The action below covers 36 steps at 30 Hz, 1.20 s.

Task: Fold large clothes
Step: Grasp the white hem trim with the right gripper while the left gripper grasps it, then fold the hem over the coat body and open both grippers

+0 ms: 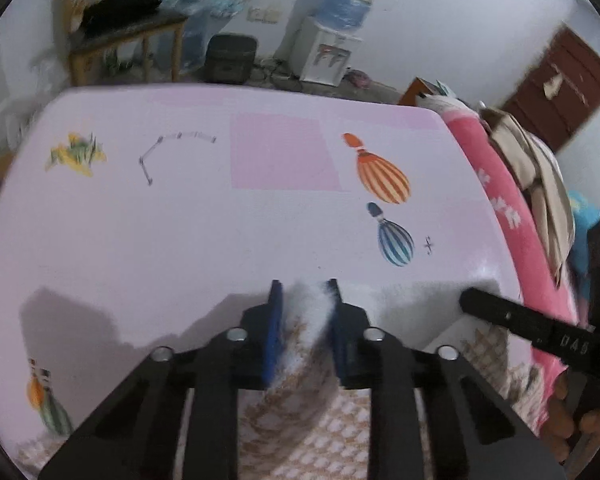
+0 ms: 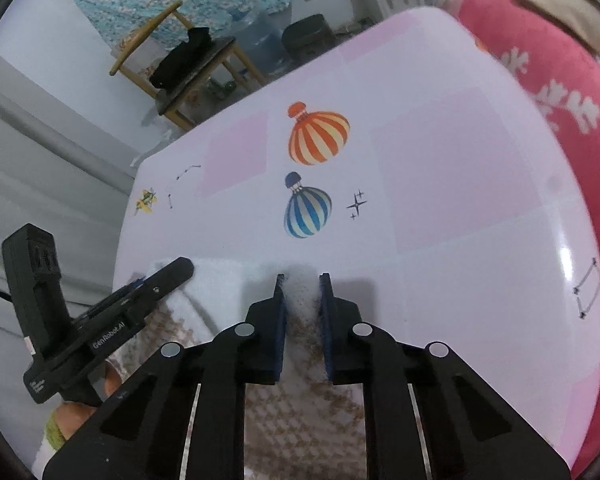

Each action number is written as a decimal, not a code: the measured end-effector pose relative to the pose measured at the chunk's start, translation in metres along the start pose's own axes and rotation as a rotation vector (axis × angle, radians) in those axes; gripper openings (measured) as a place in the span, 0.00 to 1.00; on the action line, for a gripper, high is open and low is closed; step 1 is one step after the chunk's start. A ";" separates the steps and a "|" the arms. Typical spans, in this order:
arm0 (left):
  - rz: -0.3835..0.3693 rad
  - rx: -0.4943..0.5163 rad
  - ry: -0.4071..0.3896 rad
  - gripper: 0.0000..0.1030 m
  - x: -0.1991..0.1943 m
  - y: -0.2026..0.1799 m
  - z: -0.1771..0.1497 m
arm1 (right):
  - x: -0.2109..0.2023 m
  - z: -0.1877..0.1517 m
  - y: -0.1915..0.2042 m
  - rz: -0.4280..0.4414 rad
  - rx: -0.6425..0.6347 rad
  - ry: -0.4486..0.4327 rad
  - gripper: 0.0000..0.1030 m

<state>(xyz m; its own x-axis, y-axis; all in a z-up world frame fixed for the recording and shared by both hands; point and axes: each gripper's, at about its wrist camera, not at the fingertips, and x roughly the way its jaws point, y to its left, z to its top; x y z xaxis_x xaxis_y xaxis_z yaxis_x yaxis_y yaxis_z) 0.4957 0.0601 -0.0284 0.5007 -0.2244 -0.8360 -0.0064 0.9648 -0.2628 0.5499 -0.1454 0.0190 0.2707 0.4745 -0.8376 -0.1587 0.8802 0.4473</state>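
Both grippers are carrying one edge of the garment forward over the bed, so the step in hand looks like a fold in mid-travel, the held hem on its way toward the far part of the cloth or the open sheet.

Nearest the lens, the left gripper [image 1: 303, 292] has its blue pads closed on a bunch of the garment [image 1: 300, 412], the fuzzy white hem squeezed up between them. The right gripper [image 2: 302, 284] is clamped the same way on the same hem, a tuft of white pile standing between its pads. Each tool shows in the other's view: the right one reaches in at about 4 o'clock in the left view, the left one at about 8 o'clock in the right view, so they hold the edge side by side and near each other.

The garment is soft and thick, with a brown-and-white houndstooth face and a white fleecy lining or border. It hangs below the pads at 6 o'clock in both views and sags between the two grips; how much of it lies beneath I cannot tell.

The next move, as I judge it, calls for both grips to travel level and together, lay the hem down square, and only then let go.

Farther out lies the bed sheet [image 1: 180, 220], pale pink with printed balloons at about 1 o'clock. Along its edge at 3 o'clock runs a pink blanket [image 1: 508, 216].
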 end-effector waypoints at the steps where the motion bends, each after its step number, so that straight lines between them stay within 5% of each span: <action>1: 0.006 0.028 -0.007 0.13 -0.004 -0.005 0.000 | -0.003 -0.001 0.002 -0.002 -0.009 -0.006 0.11; 12: -0.012 0.292 -0.125 0.10 -0.089 -0.036 -0.039 | -0.067 -0.042 0.033 0.001 -0.162 -0.078 0.10; 21: -0.055 0.503 -0.128 0.10 -0.152 -0.049 -0.129 | -0.110 -0.121 0.045 -0.037 -0.342 -0.089 0.11; 29: -0.094 0.482 -0.054 0.13 -0.133 -0.031 -0.193 | -0.082 -0.196 0.040 -0.183 -0.473 -0.051 0.13; 32: -0.113 0.456 -0.040 0.15 -0.130 -0.024 -0.201 | -0.080 -0.205 0.034 -0.215 -0.465 -0.029 0.26; 36: -0.182 0.420 -0.060 0.22 -0.152 -0.009 -0.204 | -0.118 -0.208 0.032 -0.182 -0.445 -0.095 0.32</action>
<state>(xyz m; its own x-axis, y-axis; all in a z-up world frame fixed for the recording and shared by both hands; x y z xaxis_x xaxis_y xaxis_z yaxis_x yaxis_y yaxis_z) 0.2436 0.0580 0.0027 0.5101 -0.3987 -0.7621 0.4315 0.8851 -0.1742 0.3152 -0.1759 0.0661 0.4143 0.3303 -0.8481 -0.4857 0.8683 0.1009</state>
